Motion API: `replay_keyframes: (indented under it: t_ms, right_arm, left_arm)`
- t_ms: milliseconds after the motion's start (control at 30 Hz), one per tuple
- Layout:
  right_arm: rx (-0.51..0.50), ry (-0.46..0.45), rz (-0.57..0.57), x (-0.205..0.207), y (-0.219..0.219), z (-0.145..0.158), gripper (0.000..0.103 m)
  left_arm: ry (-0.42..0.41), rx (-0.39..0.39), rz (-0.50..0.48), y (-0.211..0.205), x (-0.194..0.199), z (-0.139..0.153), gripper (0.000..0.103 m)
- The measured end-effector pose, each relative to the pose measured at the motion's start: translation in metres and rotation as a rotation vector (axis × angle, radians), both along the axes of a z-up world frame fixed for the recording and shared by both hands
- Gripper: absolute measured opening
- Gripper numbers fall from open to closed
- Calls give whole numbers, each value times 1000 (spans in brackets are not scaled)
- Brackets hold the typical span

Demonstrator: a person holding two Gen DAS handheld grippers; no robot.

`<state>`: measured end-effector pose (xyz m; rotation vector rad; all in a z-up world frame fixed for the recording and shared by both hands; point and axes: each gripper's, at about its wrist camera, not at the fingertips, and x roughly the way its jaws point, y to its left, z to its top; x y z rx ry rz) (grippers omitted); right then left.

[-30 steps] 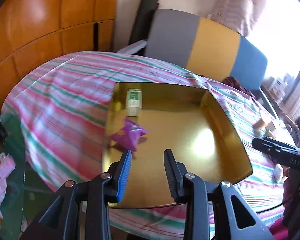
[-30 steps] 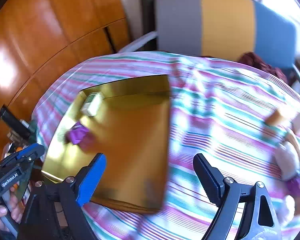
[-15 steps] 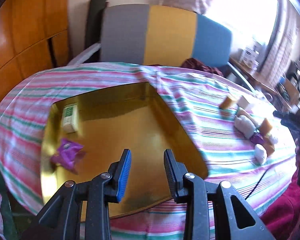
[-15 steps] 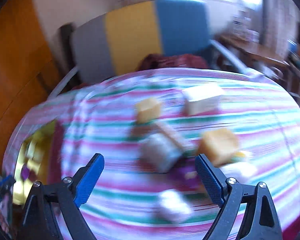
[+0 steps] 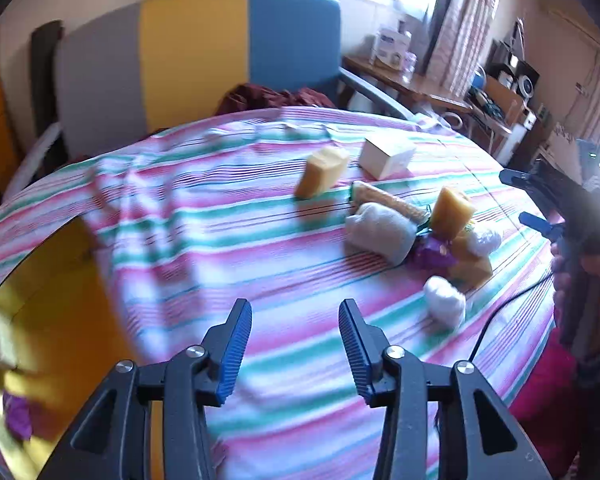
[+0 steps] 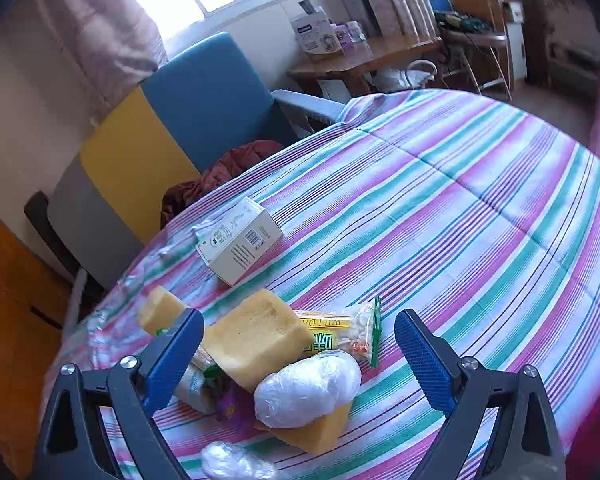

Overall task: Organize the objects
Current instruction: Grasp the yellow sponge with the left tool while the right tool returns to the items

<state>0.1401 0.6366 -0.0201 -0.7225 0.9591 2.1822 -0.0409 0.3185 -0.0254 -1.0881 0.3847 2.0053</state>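
Striped cloth (image 6: 480,208), pink, green and white bands, covering a bed-like surface that carries every item. Right gripper (image 6: 298,354): blue-padded jaws very wide and still opening, nothing held; the heap of items lies beyond and between the tips, untouched. Nearest in the heap, toward the near edge of the cloth: small white plastic-wrapped bundle (image 6: 236,462), crinkled film, partly cut off by the frame. Behind it, larger white plastic-wrapped bundle (image 6: 308,388), rounded, glossy, resting on a yellow sponge block (image 6: 320,428). Purple wrapper (image 6: 236,404), crumpled, just left of that block. Large tan sponge block (image 6: 256,340), porous top, tilted, touching the larger bundle. Snack packet (image 6: 340,334), clear film with yellow and green print, tucked behind the tan block. Further yellow sponge (image 6: 160,312), partly hidden by the left finger. Farther off, apart from the heap: white carton (image 6: 240,246) with barcode and small print, lying flat. Left gripper (image 5: 296,348): jaws partly apart and opening, empty, over bare cloth short of the heap. Gold tray (image 5: 52,320) at the left edge of the cloth, shiny, holding a blurred purple wrapper (image 5: 18,414) and a pale box (image 5: 2,344). Beyond the far edge: dark red cloth (image 6: 220,176), then a chair (image 6: 160,128) in grey, yellow and blue panels.
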Motion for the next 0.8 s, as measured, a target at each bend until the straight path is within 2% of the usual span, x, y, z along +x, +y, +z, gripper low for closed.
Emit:
replay_keyframes:
  t_ms: [133, 367, 500, 667, 733, 767, 800]
  right_arm:
    - [-42, 17, 12, 1, 0, -3, 98]
    - [-43, 22, 71, -6, -11, -2, 98]
    - [-77, 21, 83, -8, -9, -6, 98]
    - [-117, 19, 97, -9, -6, -11, 99]
    - [-124, 20, 97, -9, -5, -11, 99]
    - [-127, 18, 98, -9, -5, -12, 99]
    - [-129, 16, 99, -9, -5, -12, 99]
  left_arm:
    - [55, -35, -67, 50, -14, -5, 46]
    - [67, -88, -110, 121, -60, -20, 46]
    - [64, -115, -131, 156, -80, -31, 46]
    - [47, -146, -165, 184, -93, -49, 46]
    - [13, -163, -167, 194, -101, -62, 46]
    - [-7, -168, -162, 197, -105, -69, 45]
    - [-26, -163, -157, 198, -108, -74, 40]
